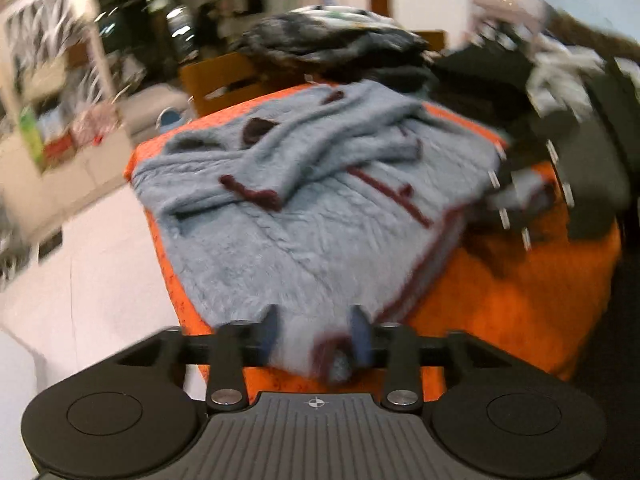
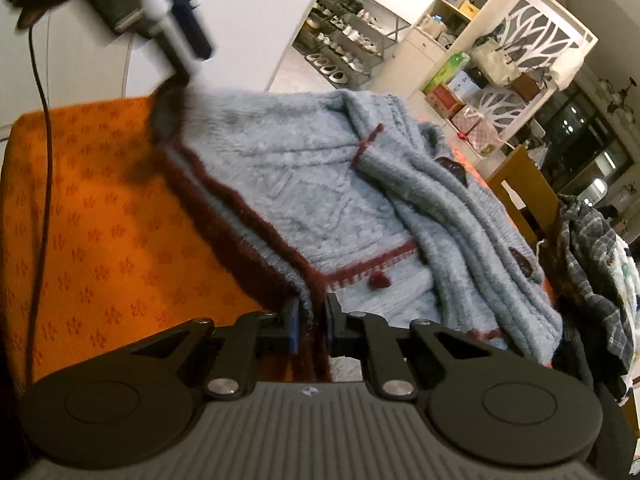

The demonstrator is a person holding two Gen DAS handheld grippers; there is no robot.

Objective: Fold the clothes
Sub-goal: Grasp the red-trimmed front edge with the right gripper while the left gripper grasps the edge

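Left claw (image 1: 316, 334) pinches cardigan (image 1: 304, 216) corner; right claw (image 2: 313, 322) clamps its maroon hem (image 2: 240, 216)

A fluffy grey-blue knitted cardigan with dark maroon trim (image 2: 304, 184) is spread across an orange patterned tablecloth (image 2: 92, 220). Its maroon-edged hem is pinched between the closed black fingers of the right gripper (image 2: 312, 320) at the bottom of the view. At the top left, the far corner of the same hem is gripped by the left gripper (image 2: 180, 76), which is blurred. A thin black cable (image 2: 42, 184) is draped over the cloth on the left. A grey plaid garment (image 2: 592, 264) is piled at the right, with a cream shelving unit (image 2: 488, 52) behind.
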